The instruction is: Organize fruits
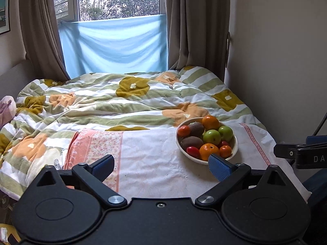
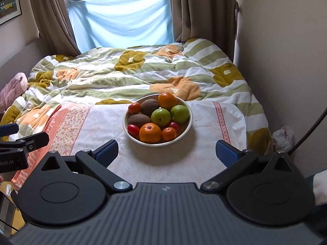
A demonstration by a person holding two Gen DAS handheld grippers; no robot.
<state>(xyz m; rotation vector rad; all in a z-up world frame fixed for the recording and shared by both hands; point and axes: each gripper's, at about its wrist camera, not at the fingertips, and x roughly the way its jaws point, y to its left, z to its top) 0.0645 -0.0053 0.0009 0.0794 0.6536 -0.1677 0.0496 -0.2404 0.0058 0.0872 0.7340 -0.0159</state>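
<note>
white bowl [image 2: 189, 120] w/ oranges, green apples, kiwis, tomatoes on towel.

A towel [image 2: 179, 155] lies spread over the near end of the bed, on top of the quilt [image 2: 130, 73]. On the towel sits the bowl [image 2: 189, 125], right of centre in the left wrist view, dead ahead in the right wrist view. In the bowl, two apples [image 2: 170, 115] sit side by side in the middle, two kiwis [image 2: 144, 113] to their left, one orange [image 2: 167, 100] at the back, another orange [image 2: 150, 132] at the front. Behind the bed hangs a cloth [image 2: 122, 22] between curtains [image 2: 202, 10]. A wall [image 2: 286, 51] runs along the bed's right side.
</note>
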